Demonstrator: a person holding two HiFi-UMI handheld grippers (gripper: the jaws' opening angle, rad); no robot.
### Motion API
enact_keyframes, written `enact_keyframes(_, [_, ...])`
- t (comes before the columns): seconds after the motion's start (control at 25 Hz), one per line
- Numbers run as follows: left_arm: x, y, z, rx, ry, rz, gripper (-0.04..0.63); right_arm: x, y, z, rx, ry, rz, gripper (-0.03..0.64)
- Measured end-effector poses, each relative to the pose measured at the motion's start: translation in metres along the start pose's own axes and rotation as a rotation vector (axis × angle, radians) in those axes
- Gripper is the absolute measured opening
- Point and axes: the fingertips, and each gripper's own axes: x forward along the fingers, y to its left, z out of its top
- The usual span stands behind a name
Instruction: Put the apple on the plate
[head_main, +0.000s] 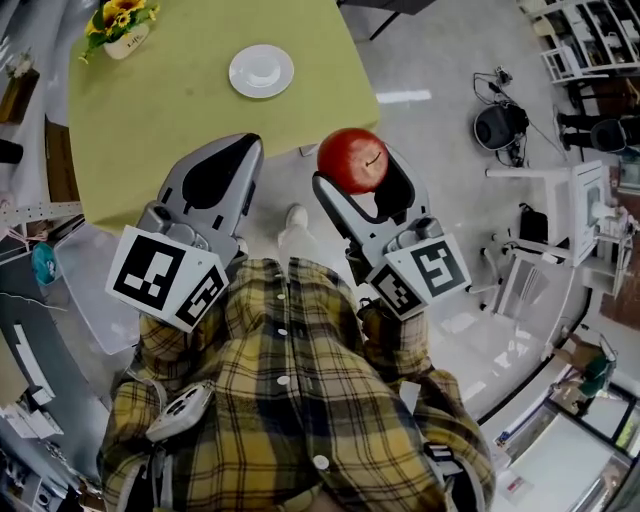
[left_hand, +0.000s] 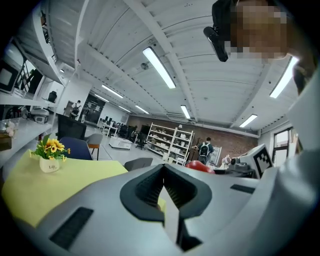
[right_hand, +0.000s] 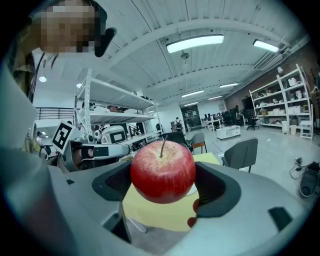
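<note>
A red apple (head_main: 353, 159) with a stem sits clamped between the jaws of my right gripper (head_main: 356, 176), held in the air just off the near right corner of the yellow-green table (head_main: 150, 110). In the right gripper view the apple (right_hand: 162, 171) fills the space between the jaws of the right gripper (right_hand: 163, 181). The white plate (head_main: 261, 71) lies on the table, farther out and to the left of the apple. My left gripper (head_main: 222, 172) hangs over the table's near edge, shut and empty; its pads meet in the left gripper view (left_hand: 164, 186).
A small pot of yellow flowers (head_main: 120, 28) stands at the table's far left corner. A black round device with cables (head_main: 498, 125) and a white rack (head_main: 570, 215) stand on the floor to the right. Chairs (right_hand: 240, 152) stand beyond the table.
</note>
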Motion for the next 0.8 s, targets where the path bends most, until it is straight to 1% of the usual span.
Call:
enact_keyframes(0.24, [0.041,-0.015,0.009,0.002,-0.051,0.055,0.008,0.0,-0.036,0.016,-0.047,0.005,0.082,0.373])
enact_keyframes(0.4, [0.059,-0.028,0.009,0.003,-0.074,0.105,0.008,-0.003,-0.054,0.016,-0.063,0.017,0.146,0.373])
enact_keyframes(0.56, [0.066,-0.03,0.004,0.001,-0.082,0.162,0.008,-0.003,-0.069,0.016,-0.066,0.02,0.19,0.371])
enact_keyframes(0.8, [0.066,-0.019,-0.003,-0.014,-0.073,0.272,0.008,0.009,-0.085,0.006,-0.026,0.052,0.26,0.371])
